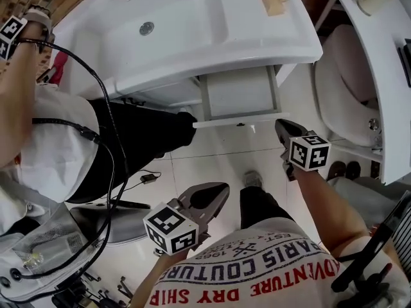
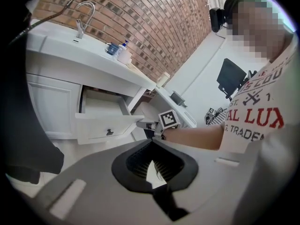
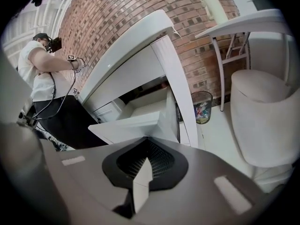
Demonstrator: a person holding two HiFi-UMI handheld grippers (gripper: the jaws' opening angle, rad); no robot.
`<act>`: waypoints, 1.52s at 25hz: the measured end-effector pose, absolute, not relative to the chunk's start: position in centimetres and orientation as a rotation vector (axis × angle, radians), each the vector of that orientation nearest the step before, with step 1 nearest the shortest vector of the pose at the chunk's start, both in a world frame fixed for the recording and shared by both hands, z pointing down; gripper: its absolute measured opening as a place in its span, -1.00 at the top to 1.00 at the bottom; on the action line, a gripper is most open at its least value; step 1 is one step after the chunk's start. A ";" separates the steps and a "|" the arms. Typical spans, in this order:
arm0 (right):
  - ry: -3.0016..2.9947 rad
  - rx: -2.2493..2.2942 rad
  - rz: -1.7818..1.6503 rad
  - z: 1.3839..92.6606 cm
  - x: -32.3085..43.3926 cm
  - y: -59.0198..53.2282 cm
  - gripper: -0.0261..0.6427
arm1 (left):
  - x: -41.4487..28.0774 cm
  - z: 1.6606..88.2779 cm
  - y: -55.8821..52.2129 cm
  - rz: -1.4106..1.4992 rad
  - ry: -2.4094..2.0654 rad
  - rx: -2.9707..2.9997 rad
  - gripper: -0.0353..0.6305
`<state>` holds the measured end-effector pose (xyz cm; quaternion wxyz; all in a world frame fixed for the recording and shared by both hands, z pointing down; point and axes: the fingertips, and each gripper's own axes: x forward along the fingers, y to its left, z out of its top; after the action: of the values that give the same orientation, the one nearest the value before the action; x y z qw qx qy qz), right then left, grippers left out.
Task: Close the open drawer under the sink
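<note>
The white drawer under the sink stands pulled out, its front panel facing me. My right gripper is shut and empty, its tip just off the front panel's right corner. In the right gripper view the jaw tip sits right under the drawer front; I cannot tell if they touch. My left gripper is shut and empty, lower and further back, above the floor. From the left gripper view I see the drawer with its small dark knob, and the right gripper at its corner.
Another person in a white shirt and black trousers stands close at the left with a black cable. A white rounded seat and a shelf are at the right. A small bin sits by the brick wall.
</note>
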<state>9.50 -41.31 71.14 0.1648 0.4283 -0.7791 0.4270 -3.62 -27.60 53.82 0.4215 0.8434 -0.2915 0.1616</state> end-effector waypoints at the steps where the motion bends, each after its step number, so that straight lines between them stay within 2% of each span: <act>1: -2.225 1.224 1.227 71.1 9.4 -42.1 0.90 | -3.7 53.9 -27.8 0.405 -0.734 2.110 0.95; 18: -2.244 1.362 1.297 70.5 8.8 -55.6 0.89 | -5.9 54.8 -29.2 0.401 -0.788 2.067 0.95; 27: -2.269 1.313 1.215 69.6 8.9 -56.7 0.89 | -6.7 55.0 -27.9 0.385 -0.796 2.081 0.95; 32: -2.292 1.179 1.011 68.5 7.6 -52.3 0.89 | -6.8 54.6 -26.5 0.343 -0.785 2.112 0.95; 38: -2.366 0.998 0.991 64.0 6.7 -38.2 0.89 | -6.1 52.3 -21.9 0.276 -0.721 2.188 0.95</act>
<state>6.68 -38.16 64.02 0.1935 0.3558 -0.8433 0.3532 -6.07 -21.91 52.27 0.3992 0.8646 -0.2848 0.1092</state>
